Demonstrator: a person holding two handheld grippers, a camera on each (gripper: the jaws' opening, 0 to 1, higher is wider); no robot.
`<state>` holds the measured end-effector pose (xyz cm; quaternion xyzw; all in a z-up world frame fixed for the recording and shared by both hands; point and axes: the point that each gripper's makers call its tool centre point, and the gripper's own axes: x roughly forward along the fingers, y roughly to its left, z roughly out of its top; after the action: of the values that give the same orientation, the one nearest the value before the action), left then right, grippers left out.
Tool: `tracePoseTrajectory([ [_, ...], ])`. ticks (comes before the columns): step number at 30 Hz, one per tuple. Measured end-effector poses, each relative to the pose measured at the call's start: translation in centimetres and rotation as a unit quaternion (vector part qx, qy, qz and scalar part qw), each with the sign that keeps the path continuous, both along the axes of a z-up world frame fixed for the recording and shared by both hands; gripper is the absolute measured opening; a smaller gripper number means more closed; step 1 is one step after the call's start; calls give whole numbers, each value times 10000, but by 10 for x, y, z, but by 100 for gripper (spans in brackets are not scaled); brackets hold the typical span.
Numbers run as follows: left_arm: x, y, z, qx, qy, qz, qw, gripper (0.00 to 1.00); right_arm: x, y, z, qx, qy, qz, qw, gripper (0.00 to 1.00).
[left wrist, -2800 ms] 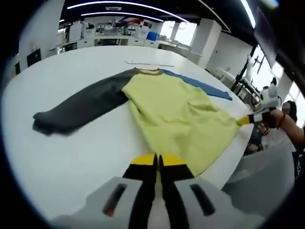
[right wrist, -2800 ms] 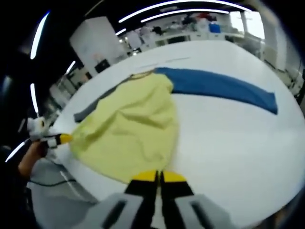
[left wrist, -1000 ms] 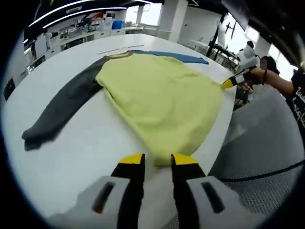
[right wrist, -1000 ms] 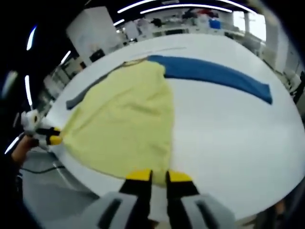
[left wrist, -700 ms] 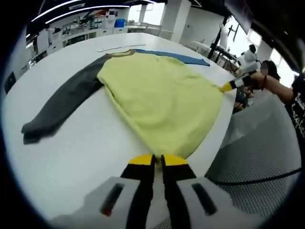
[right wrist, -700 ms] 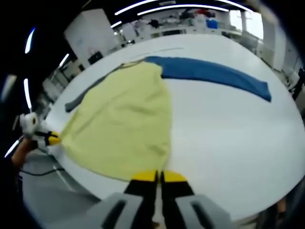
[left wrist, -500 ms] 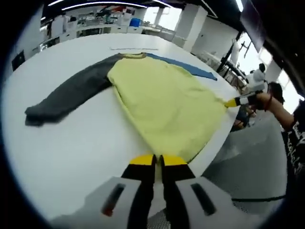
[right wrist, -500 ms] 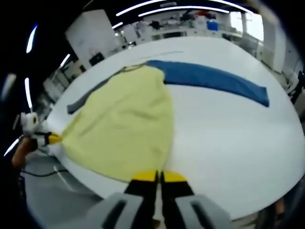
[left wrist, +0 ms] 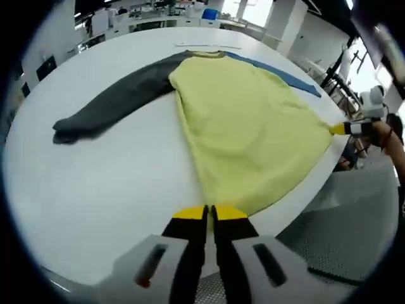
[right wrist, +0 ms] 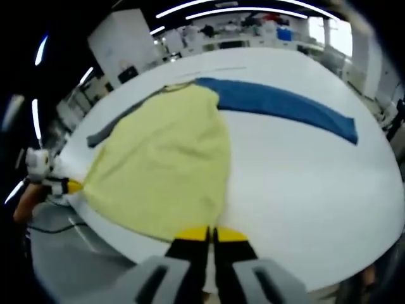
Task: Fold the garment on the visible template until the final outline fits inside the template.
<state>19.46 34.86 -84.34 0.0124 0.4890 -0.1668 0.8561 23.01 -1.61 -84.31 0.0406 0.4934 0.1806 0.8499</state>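
Each claw, left (left wrist: 209,214) and right (right wrist: 209,235), is clenched on a hem corner of the garment (left wrist: 247,126), apparently stretching it flat across the bench (left wrist: 114,177) for folding.

right gripper (right wrist: 209,235): jaws closed on garment (right wrist: 164,158) hem | left gripper (right wrist: 71,186): at opposite hem corner

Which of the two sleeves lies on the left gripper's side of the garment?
The dark grey sleeve: it stretches away from the yellow body on the left gripper's side, while the blue sleeve lies on the right gripper's side.
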Motion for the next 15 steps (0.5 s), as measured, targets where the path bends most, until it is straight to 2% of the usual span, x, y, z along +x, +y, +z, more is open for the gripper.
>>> tracePoseTrajectory([
  [2,-1,0,-2,122,62,-23,9999,1,-1,1,-4,18,55,-39,10000,0],
  [9,-4,0,-3,289,7,-72,9996,3,-2,2,-6,6,77,-55,10000,0],
  [11,-5,1,-4,297,15,-137,9995,5,-3,1,-6,-17,85,-61,9999,0],
  [15,-10,1,-3,397,-6,-215,9990,17,-2,-1,-6,-81,40,-32,10000,2],
])
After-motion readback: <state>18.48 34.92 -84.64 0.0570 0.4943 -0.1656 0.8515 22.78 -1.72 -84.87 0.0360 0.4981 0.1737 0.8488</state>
